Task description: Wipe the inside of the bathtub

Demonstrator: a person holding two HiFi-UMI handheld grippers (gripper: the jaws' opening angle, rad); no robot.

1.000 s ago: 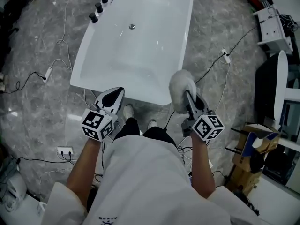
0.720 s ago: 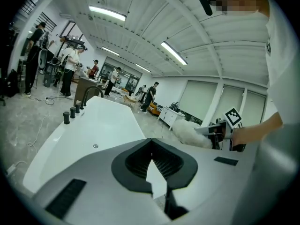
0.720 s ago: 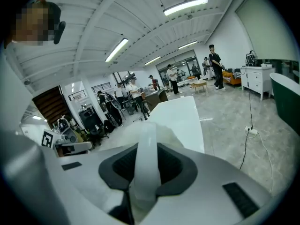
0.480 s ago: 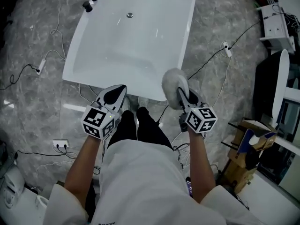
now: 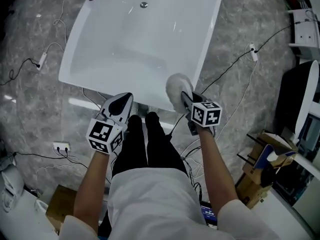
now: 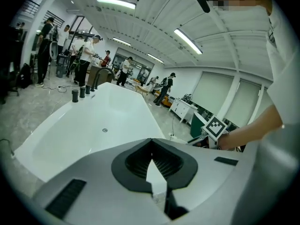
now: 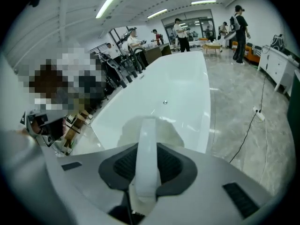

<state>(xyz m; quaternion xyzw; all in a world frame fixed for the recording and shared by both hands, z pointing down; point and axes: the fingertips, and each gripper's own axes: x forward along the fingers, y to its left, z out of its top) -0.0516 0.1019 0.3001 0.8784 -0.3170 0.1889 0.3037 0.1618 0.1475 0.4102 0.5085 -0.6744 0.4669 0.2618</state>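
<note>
Bathtub (image 5: 140, 44) on grey marble floor (image 5: 35, 101); right tool (image 5: 184, 97) clamps fluffy wiper (image 5: 174, 86) (left tool (image 5: 121, 101) closed, empty).

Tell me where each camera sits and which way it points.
Head view: on the person's head, looking steeply down at the bathtub; shows both forearms, legs, left gripper, right gripper.
Left gripper view: rides the left gripper, looks along its shut, empty jaws over the bathtub; the right hand shows.
Right gripper view: rides the right gripper, looks along jaws clamping a duster toward the bathtub.
Shared: both gripper views show the drain.
</note>
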